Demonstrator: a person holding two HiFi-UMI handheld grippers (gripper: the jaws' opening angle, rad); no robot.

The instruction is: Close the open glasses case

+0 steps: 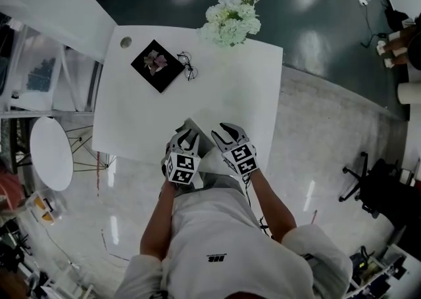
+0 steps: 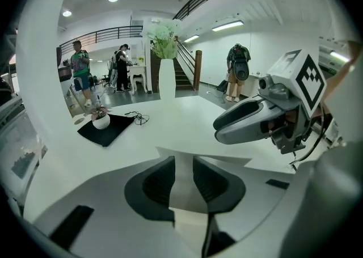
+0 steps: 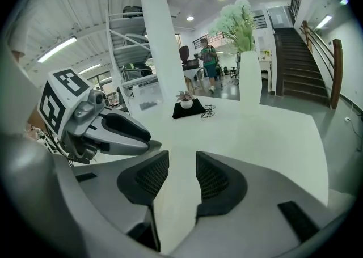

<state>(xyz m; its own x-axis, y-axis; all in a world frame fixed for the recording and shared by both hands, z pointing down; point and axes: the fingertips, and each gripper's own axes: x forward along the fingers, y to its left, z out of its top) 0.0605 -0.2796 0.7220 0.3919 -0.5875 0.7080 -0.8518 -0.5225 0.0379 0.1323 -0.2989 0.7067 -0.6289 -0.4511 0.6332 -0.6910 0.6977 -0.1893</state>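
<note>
Plainly nothing is closed yet: the left gripper (image 1: pixel 187 135) hangs its ribbed black pads a narrow gap apart over the glasses case (image 2: pixel 182 178), gripping nothing that I can see. The right gripper (image 3: pixel 182 163), just beside it at 3 o'clock, is likewise slightly parted and empty. The case, a flat, sharp-cornered pale grey panel, lies at the 6 o'clock edge of the smooth white table (image 1: pixel 230 87), so I judge the whole shutting remains.

Upper centre, white flowers (image 1: pixel 231 18) stand at the bench's (image 1: pixel 230 91) far edge. Upper left, a black mat (image 1: pixel 158 81) carries a small plant (image 1: pixel 156 61). A round white table (image 1: pixel 51 152) sits far left.
</note>
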